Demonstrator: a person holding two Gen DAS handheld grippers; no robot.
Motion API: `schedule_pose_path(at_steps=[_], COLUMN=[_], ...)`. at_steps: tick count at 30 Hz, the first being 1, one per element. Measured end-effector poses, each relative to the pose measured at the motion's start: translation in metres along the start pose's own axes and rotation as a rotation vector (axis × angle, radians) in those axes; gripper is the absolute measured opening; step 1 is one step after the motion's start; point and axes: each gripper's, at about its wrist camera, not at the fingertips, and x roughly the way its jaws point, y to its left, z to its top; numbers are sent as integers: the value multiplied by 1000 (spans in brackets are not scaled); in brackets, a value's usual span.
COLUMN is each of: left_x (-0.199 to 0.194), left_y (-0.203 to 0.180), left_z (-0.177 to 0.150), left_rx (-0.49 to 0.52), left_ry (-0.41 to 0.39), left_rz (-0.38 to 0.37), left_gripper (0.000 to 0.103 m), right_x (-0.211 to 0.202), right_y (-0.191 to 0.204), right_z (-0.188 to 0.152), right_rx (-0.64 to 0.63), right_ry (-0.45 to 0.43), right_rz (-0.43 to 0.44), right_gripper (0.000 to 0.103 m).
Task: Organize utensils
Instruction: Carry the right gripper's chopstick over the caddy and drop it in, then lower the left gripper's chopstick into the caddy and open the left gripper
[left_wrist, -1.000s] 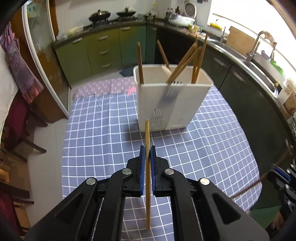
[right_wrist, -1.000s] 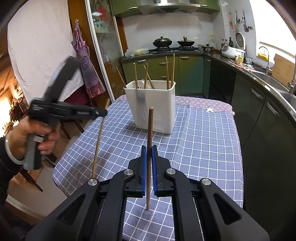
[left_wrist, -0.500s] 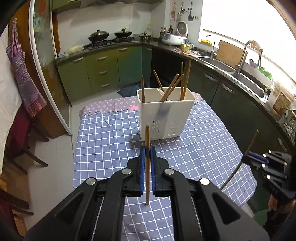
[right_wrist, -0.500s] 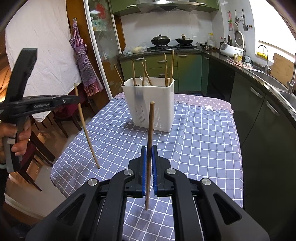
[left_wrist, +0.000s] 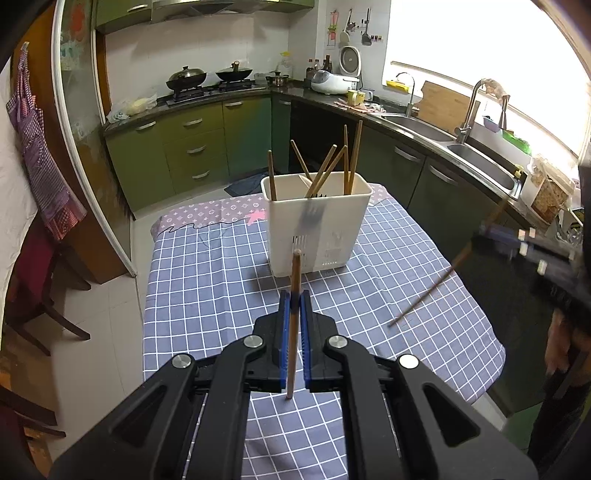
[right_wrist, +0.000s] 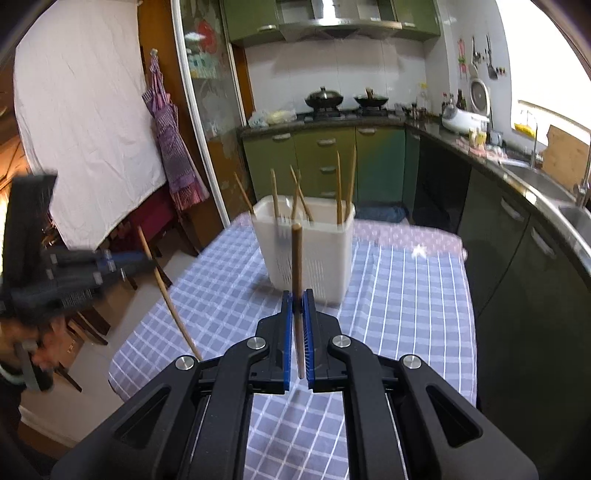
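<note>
A white utensil holder (left_wrist: 317, 225) stands on the blue checked tablecloth (left_wrist: 207, 280) with several wooden chopsticks upright in it; it also shows in the right wrist view (right_wrist: 306, 247). My left gripper (left_wrist: 294, 301) is shut on a wooden chopstick (left_wrist: 293, 325), held upright above the table, short of the holder. My right gripper (right_wrist: 297, 301) is shut on another wooden chopstick (right_wrist: 297, 291), also upright and short of the holder. Each gripper shows blurred in the other's view, the right one (left_wrist: 495, 236) and the left one (right_wrist: 122, 258).
Green kitchen cabinets (left_wrist: 192, 144) and a stove with pots stand behind the table. A counter with a sink (left_wrist: 480, 162) runs along the right. Chairs (left_wrist: 40, 295) and a hanging apron stand left of the table.
Both grippers have pulled back and risen from the holder, each still holding its chopstick. The holder looks smaller and farther now. The right gripper's view has swung and blurred.
</note>
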Motion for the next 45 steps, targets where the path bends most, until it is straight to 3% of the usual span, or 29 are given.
schedule_pose_path(at_steps=[13, 19, 25, 33, 37, 45], left_x=[3, 6, 6, 3, 2, -11], left_y=[2, 5, 6, 3, 0, -1], left_z=[2, 2, 2, 9, 16, 50], left_rx=[15, 18, 21, 28, 32, 29], left_ry=[1, -4, -1, -9, -16, -54], left_rz=[-26, -28, -38, -44, -40, -40], left_gripper=[5, 5, 5, 5, 5, 5], right_x=[-11, 20, 73, 122, 122, 85], right_y=[-8, -26, -43, -44, -45, -45], right_z=[154, 196, 190, 153, 141, 101], right_rx=[41, 70, 89, 65, 61, 84], right_ry=[-172, -163, -96, 16, 22, -13], right_rz=[0, -55, -74, -75, -72, -19], right_gripper=[7, 7, 7, 8, 9, 15])
